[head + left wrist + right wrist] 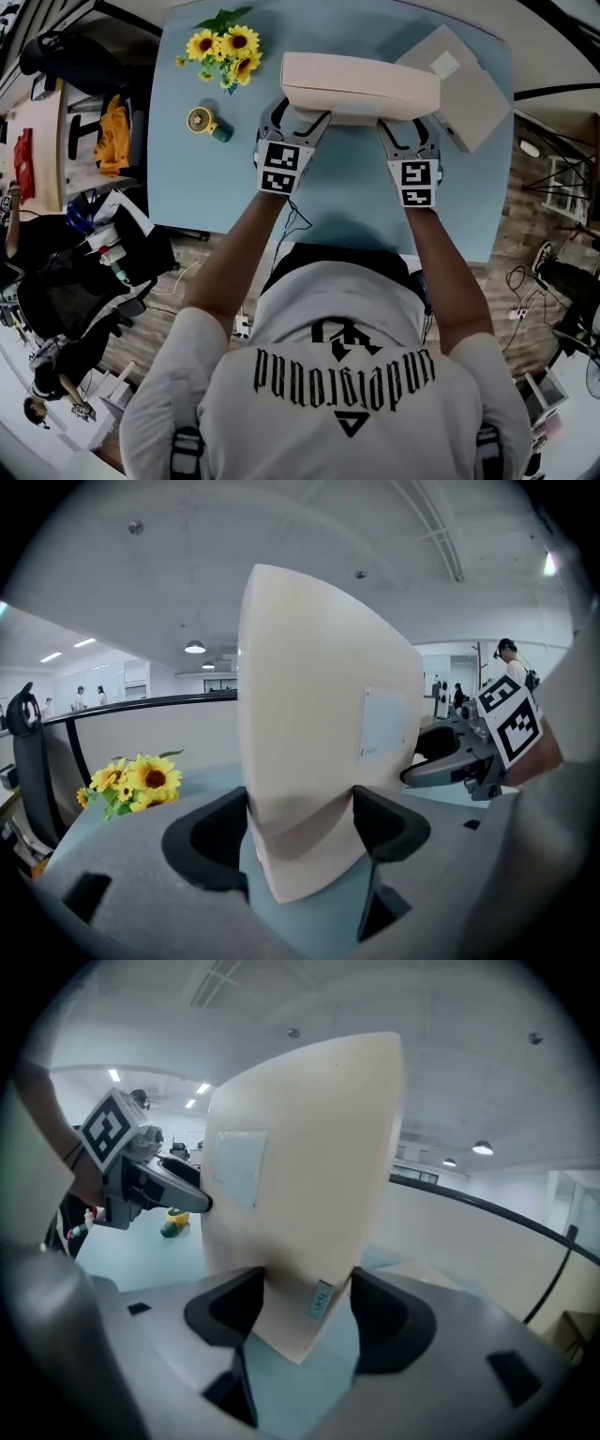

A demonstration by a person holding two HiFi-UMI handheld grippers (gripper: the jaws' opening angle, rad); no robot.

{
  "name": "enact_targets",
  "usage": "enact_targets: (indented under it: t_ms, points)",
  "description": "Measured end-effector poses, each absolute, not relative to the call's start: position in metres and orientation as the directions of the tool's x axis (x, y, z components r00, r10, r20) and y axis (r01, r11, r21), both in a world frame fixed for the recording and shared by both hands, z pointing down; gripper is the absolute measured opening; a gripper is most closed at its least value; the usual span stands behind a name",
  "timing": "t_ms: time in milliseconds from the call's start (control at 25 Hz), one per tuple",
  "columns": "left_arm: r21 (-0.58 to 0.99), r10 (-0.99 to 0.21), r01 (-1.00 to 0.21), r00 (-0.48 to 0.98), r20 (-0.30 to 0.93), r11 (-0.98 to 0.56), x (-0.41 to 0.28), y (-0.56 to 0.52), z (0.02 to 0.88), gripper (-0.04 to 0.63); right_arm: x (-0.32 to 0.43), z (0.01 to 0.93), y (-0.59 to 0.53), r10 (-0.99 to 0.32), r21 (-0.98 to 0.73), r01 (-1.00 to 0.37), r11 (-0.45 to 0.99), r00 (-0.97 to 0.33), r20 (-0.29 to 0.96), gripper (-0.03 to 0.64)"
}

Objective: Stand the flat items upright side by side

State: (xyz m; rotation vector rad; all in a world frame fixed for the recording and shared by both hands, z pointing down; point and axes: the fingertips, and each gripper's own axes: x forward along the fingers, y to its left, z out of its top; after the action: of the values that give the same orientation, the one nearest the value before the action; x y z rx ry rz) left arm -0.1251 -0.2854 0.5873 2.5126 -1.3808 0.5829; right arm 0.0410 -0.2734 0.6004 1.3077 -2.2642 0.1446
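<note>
A cream flat box (361,86) stands on its long edge over the light blue table (216,187), held at both ends. My left gripper (295,117) is shut on its left end, both pads pressing the box's sides (319,724). My right gripper (405,127) is shut on the right end of the same box (300,1185). Whether the box's lower edge touches the table I cannot tell. A second cream box (464,84) lies flat behind it at the right. The left gripper view shows the right gripper (469,761) beyond the box.
A bunch of sunflowers (223,49) lies at the back left of the table, with a small yellow and green object (204,123) in front of it. The table's near edge runs just under my forearms. Chairs and clutter stand on the floor to the left.
</note>
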Motion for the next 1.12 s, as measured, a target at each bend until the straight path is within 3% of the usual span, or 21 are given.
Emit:
enact_targets:
  t_ms: [400,800,1120]
  points:
    - [0.002,-0.76,-0.844,0.485,0.432,-0.537,-0.127,-0.288,0.597,0.37,0.04,0.609,-0.275,-0.777,0.164,-0.831,0.531,-0.4,0.486,0.291]
    - [0.014,-0.767,-0.845,0.492,0.413,-0.535,-0.133,-0.283,0.592,0.379,0.046,0.605,-0.276,-0.766,0.128,-0.836,0.534,-0.415,0.491,0.357]
    - [0.048,-0.765,-0.843,0.508,0.396,-0.536,-0.136,-0.252,0.577,0.383,0.051,0.587,-0.249,-0.772,0.106,-0.844,0.526,-0.421,0.475,0.359]
